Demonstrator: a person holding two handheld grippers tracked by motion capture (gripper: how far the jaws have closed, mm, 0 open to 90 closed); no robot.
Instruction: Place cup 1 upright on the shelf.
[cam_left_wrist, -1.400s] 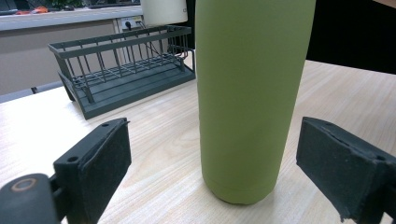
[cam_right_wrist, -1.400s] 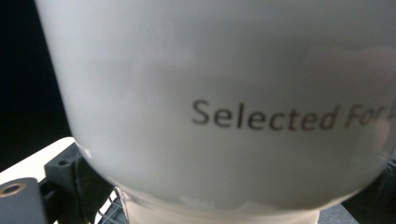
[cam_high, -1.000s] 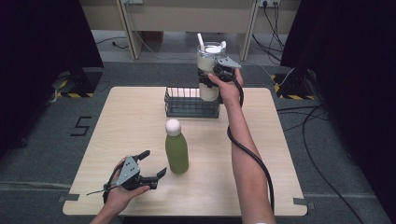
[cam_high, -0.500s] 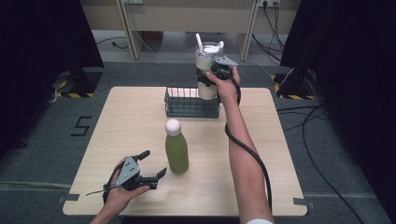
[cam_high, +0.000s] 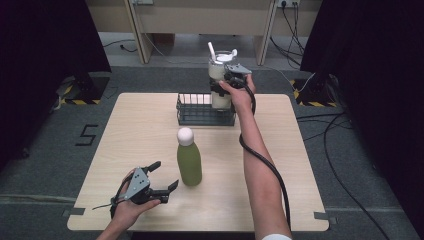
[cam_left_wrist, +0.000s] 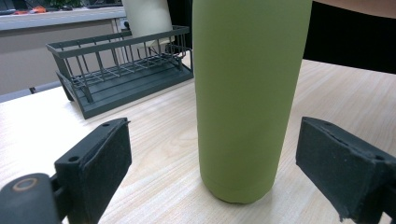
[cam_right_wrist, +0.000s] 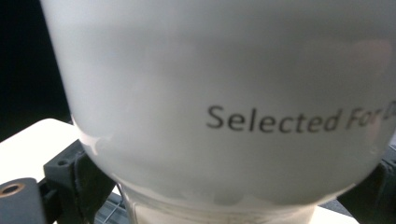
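Note:
A green bottle (cam_high: 189, 160) with a white cap stands upright in the middle of the wooden table (cam_high: 300, 165). My left gripper (cam_high: 162, 177) rests open at the front left, its jaws pointing at the bottle; up close, the green bottle (cam_left_wrist: 247, 93) stands between and just beyond the fingers (cam_left_wrist: 100, 158). My right gripper (cam_high: 226, 85) is shut on a white tumbler (cam_high: 218, 70) with a lid and straw, held above the right end of the dark wire basket (cam_high: 202, 117). The white tumbler (cam_right_wrist: 224, 102) carries the printed words "Selected For".
The wire basket (cam_left_wrist: 121, 70) stands at the table's far middle. Cables (cam_high: 340, 125) lie on the grey floor to the right. A desk frame (cam_high: 200, 15) stands beyond the table, with dark curtains on both sides.
My right gripper has lifted the white tumbler a little higher over the basket. The left gripper and the green bottle have stayed still.

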